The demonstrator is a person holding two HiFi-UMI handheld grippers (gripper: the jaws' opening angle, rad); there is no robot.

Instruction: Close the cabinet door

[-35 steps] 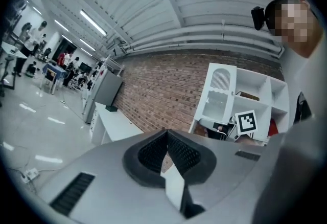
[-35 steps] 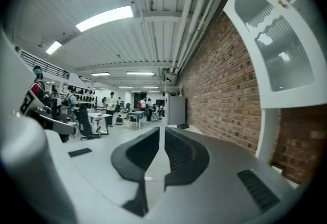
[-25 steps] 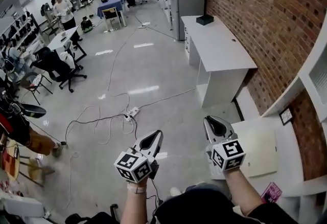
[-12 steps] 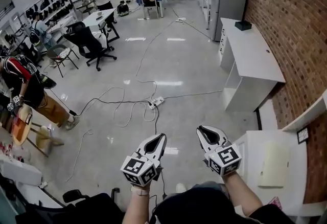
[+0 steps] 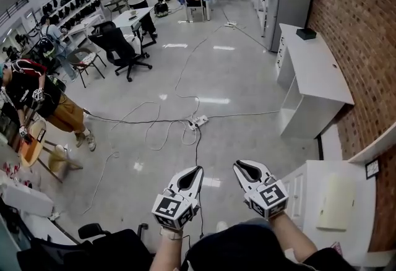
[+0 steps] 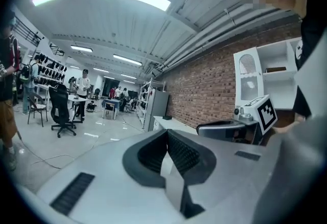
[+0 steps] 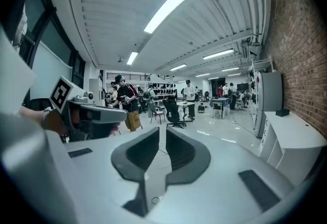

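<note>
The left gripper (image 6: 166,142) had its dark ribbed jaws pressed together on nothing, and the right gripper (image 7: 162,138) was likewise closed and empty, with only a hairline slit showing between its pads. Both were held side by side, near each other but apart, and pointed out over the room rather than at the task's thing. The white panel-fronted cabinet (image 5: 301,190) stood just to the right of the right gripper, against the red brick wall (image 5: 365,28); how far its door stood open could not be made out. The likeliest trouble seemed to be a blind swing to the right. With the door out of sight, the closed jaws could clip the cabinet's near corner or the white wall shelf (image 5: 374,151) above it, or could shove the door so that it slammed. A step forward risked catching the tangled black cables (image 5: 154,133) around the white power strip (image 5: 199,120). Beyond those, the glossy grey floor (image 5: 247,78) lay broad and free ahead. The long white desk (image 5: 312,72) and the people on the left were well apart.
</note>
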